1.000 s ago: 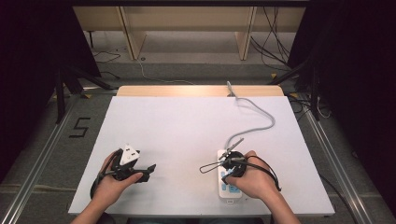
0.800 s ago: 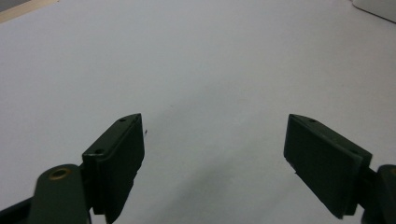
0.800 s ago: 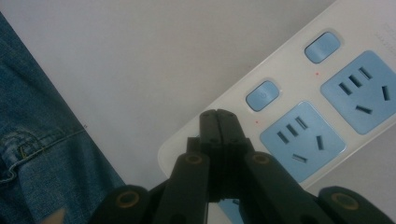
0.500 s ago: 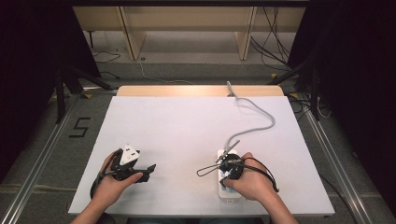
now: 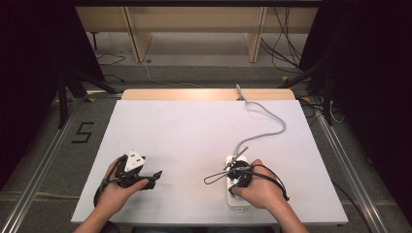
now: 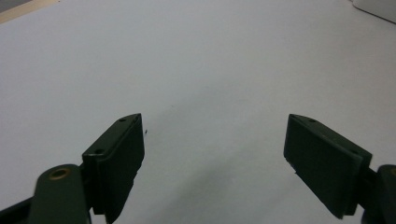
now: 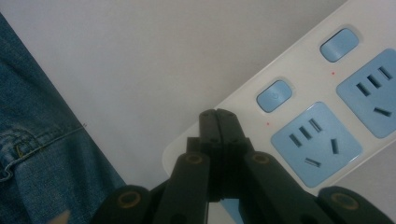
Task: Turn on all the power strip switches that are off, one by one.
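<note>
A white power strip lies on the white table at the near right, its grey cable curving to the far edge. My right gripper hovers over the strip in a person's right hand. In the right gripper view its jaws are shut with nothing between them, tips just above the strip's end, beside a blue switch and a blue socket. My left gripper rests at the near left, pointing right. Its jaws stand wide open over bare table.
A wooden strip runs along the table's far edge. Metal rails flank both sides, and a shelf unit with loose floor cables stands behind. Blue denim shows past the near table edge. A white corner sits far right.
</note>
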### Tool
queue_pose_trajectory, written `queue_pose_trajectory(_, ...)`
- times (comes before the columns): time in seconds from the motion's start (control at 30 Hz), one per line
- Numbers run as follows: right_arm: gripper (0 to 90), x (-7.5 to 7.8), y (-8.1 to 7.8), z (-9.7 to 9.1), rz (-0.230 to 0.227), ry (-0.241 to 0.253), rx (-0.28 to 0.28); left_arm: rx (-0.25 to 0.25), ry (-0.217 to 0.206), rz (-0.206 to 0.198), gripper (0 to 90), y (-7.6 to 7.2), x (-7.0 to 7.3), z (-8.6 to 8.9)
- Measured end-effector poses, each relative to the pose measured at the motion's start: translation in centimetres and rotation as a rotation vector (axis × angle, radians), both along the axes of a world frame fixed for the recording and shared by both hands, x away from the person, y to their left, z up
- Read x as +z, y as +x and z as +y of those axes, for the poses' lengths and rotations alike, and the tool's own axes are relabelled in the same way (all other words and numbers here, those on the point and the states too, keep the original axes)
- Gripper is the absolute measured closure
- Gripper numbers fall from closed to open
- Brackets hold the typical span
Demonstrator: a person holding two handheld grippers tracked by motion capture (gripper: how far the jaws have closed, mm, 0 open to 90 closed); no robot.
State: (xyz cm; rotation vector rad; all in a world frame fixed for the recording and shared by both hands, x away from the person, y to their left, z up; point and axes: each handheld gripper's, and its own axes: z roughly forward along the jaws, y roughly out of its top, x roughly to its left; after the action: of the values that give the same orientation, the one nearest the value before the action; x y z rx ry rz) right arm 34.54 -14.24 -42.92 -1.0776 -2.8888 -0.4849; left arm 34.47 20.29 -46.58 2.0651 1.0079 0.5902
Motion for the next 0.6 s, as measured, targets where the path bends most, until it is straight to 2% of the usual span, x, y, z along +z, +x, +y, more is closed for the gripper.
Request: queue_pose_trajectory(0.6,90.0,-0.22,0.18,0.1,0.014,-0.006,-0.01,0.001,0.0,0.003,20.3,0.02,-0.03,-0.02)
